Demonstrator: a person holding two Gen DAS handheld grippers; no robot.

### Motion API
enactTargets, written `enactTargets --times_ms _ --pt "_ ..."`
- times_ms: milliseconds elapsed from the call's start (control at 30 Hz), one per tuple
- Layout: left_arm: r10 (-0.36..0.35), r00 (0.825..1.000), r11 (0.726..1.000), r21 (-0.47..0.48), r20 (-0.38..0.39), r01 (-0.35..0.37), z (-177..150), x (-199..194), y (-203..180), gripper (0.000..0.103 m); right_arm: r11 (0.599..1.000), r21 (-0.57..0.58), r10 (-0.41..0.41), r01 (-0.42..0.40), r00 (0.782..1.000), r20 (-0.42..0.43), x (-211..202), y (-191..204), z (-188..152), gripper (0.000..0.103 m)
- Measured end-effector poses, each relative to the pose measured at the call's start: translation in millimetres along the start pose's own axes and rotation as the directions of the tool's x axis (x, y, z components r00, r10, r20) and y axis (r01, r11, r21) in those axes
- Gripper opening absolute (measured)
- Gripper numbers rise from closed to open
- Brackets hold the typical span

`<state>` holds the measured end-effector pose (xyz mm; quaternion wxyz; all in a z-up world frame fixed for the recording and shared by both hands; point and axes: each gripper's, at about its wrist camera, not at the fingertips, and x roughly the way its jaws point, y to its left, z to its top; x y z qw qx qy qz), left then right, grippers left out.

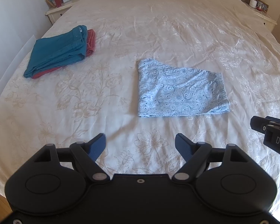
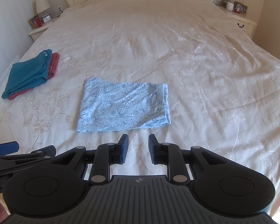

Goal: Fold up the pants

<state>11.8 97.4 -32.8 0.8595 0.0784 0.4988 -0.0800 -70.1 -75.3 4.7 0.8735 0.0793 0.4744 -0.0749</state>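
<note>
The light blue floral pants [image 1: 179,91] lie folded into a flat rectangle on the cream bedspread [image 1: 121,28], also in the right wrist view [image 2: 124,107]. My left gripper [image 1: 140,141] is open wide and empty, held above the bed just in front of the pants. My right gripper [image 2: 138,142] is open with a narrower gap, empty, just short of the pants' near edge. Its body shows at the right edge of the left wrist view [image 1: 270,132]. The left gripper's finger shows at the left edge of the right wrist view [image 2: 5,147].
A stack of folded teal pants [image 1: 59,50] on red pants [image 1: 90,41] lies at the bed's left side, also in the right wrist view [image 2: 28,72]. Nightstands with lamps stand at both sides of the headboard [image 2: 39,28] [image 2: 240,20].
</note>
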Motion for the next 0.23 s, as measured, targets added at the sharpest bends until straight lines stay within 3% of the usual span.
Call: enactTargets --times_ms 233 --pt "-0.004 1.0 1.0 0.003 -0.002 0.004 0.1 1.1 0.6 0.082 1.0 0.006 0.002 -0.002 1.0 -0.007 1.0 0.3 -0.6 0.023"
